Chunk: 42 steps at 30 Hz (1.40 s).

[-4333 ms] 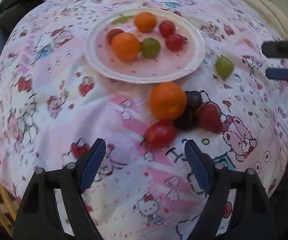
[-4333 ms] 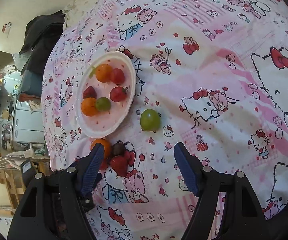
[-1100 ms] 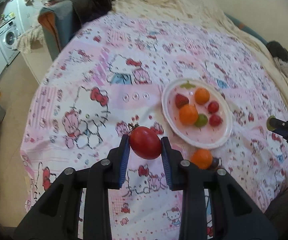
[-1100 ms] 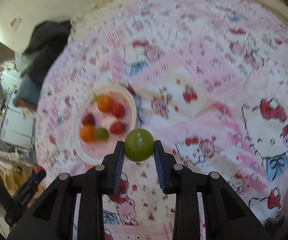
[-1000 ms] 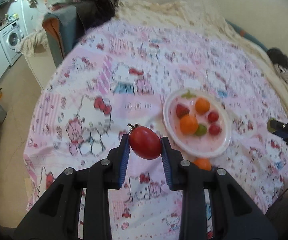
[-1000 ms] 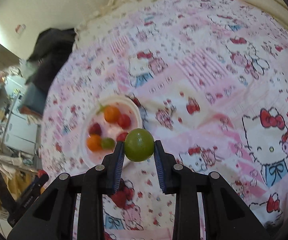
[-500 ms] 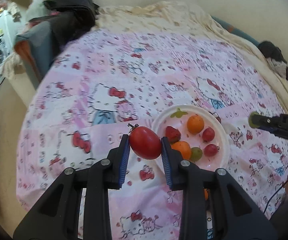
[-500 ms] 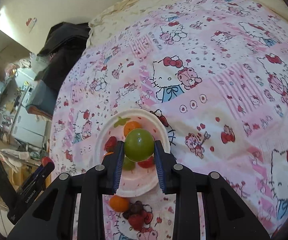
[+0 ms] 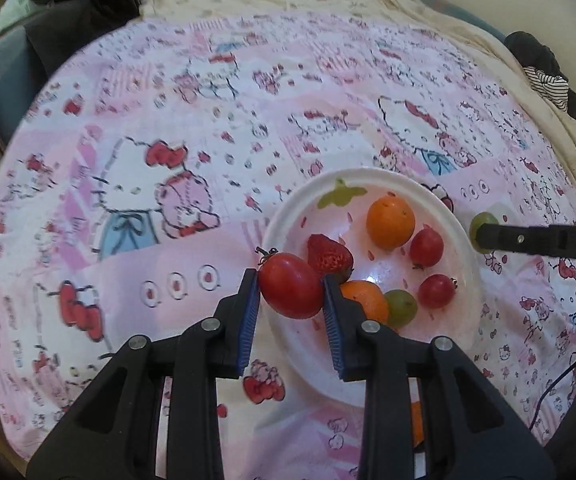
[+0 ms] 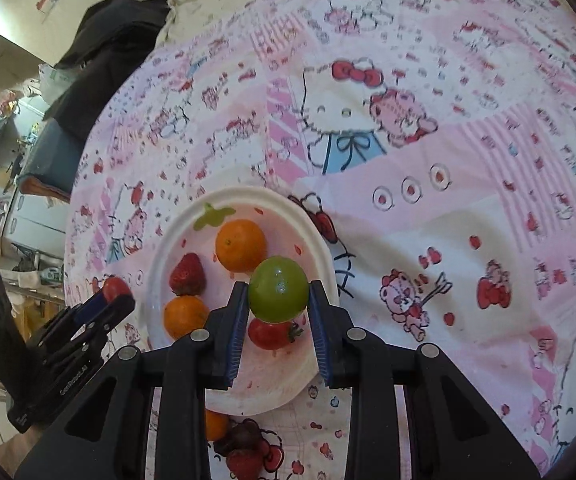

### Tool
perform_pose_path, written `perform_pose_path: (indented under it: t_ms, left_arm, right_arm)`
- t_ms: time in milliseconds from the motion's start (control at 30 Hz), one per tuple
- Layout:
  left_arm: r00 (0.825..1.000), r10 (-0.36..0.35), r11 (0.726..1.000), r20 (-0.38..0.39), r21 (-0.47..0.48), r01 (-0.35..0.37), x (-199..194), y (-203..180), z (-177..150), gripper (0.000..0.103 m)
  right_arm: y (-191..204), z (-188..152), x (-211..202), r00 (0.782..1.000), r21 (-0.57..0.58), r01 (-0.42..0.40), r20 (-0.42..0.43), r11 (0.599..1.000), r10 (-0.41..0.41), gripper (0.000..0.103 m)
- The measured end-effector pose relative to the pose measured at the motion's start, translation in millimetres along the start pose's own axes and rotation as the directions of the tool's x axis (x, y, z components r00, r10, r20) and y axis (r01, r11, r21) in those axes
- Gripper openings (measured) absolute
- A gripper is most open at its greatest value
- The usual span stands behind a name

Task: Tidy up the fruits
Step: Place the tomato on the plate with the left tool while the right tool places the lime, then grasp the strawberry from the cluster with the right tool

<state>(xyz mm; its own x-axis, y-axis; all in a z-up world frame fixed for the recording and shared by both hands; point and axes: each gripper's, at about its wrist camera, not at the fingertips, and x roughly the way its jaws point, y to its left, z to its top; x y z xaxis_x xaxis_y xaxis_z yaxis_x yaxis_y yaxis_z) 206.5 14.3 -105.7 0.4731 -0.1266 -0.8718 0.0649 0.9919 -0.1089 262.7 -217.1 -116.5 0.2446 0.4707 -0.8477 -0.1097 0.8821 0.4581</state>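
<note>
My left gripper point(image 9: 290, 292) is shut on a red tomato point(image 9: 290, 290) and holds it over the near left rim of the white plate point(image 9: 288, 336). My right gripper point(image 10: 277, 294) is shut on a green fruit point(image 10: 278, 288) above the plate's point(image 10: 320, 248) right side. On the plate lie two oranges point(image 9: 390, 221), a strawberry point(image 9: 329, 256), two small red tomatoes point(image 9: 426, 246) and a green grape point(image 9: 401, 307). The right gripper shows at the plate's far right in the left wrist view point(image 9: 484, 233); the left gripper shows at the plate's left in the right wrist view point(image 10: 108, 300).
The plate sits on a pink cartoon-print bedspread point(image 9: 168, 160). An orange point(image 10: 215, 424), dark grapes point(image 10: 244, 436) and a strawberry point(image 10: 244, 464) lie on the spread below the plate. Dark clothing point(image 10: 116, 36) lies at the far bed edge; appliances stand at left.
Both grippers, each still holding its fruit, have moved down and closer to the plate. The tomato now hangs over the plate's left rim and the green fruit over its right side.
</note>
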Motion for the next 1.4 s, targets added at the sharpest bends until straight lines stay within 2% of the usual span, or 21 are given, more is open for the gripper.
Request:
perform_pose_path:
  t_ms: [100,600,633,667,700,733,767,800,1000,1400]
  left_arm:
    - [1.000,-0.026,1.000,-0.017,-0.009,0.025,6.4,-1.4,-0.9,0.027]
    - [0.998,-0.032,0.999,-0.050,-0.005,0.032,13.1,-6.9,-4.7,0.031]
    - [0.998,-0.026,1.000,-0.050,-0.007,0.025,12.8,-6.5,-4.2,0.041]
    - [0.999,-0.032,0.999,-0.044,-0.010,0.031,11.8,-5.7,-3.7,0.056]
    - [0.999,-0.043,0.999,-0.033,-0.016,0.043,9.6,-4.7,-3.4,0.063]
    - [0.999,-0.044,0.999,-0.019,-0.020,0.044,6.7,-4.1,-3.1,0.068]
    - [0.999,-0.038,0.999,-0.007,-0.021,0.038,3.9,-4.1,-2.2,0.068]
    - [0.999,-0.037,0.999,0.001,-0.020,0.037,1.6,-4.0,-1.2,0.068]
    - [0.997,-0.031,0.997,0.074,-0.070,0.037,-18.3,2.9,6.5,0.068]
    - [0.991,0.012,0.994,0.131,-0.108,0.002,-58.8,7.7,-2.1,0.068]
  right_arm:
    - [-4.2,-1.1,9.5,1.000,0.018,0.003,-0.028,1.000,-0.003,0.031]
    - [-6.8,-4.7,20.0,0.998,0.044,0.023,-0.067,0.999,-0.020,0.034]
    - [-6.9,-4.7,20.0,0.997,0.046,0.024,-0.069,0.999,-0.020,0.035]
    - [-6.8,-4.4,20.0,0.997,0.046,0.022,-0.069,0.999,-0.019,0.036]
    - [-6.6,-4.1,19.4,0.998,0.047,0.017,-0.069,0.999,-0.014,0.040]
    - [-6.3,-3.6,17.9,0.998,0.050,0.005,-0.062,0.999,-0.002,0.054]
    - [-5.9,-3.5,15.8,0.999,0.053,0.003,-0.054,0.999,0.000,0.068]
    - [-5.0,-3.0,12.4,0.999,0.053,0.007,-0.039,0.999,-0.005,0.069]
    - [7.0,1.7,-7.4,1.000,0.009,-0.005,0.027,1.000,0.005,0.069]
    - [16.7,-12.3,-44.0,0.995,-0.025,-0.008,0.099,1.000,0.011,0.069]
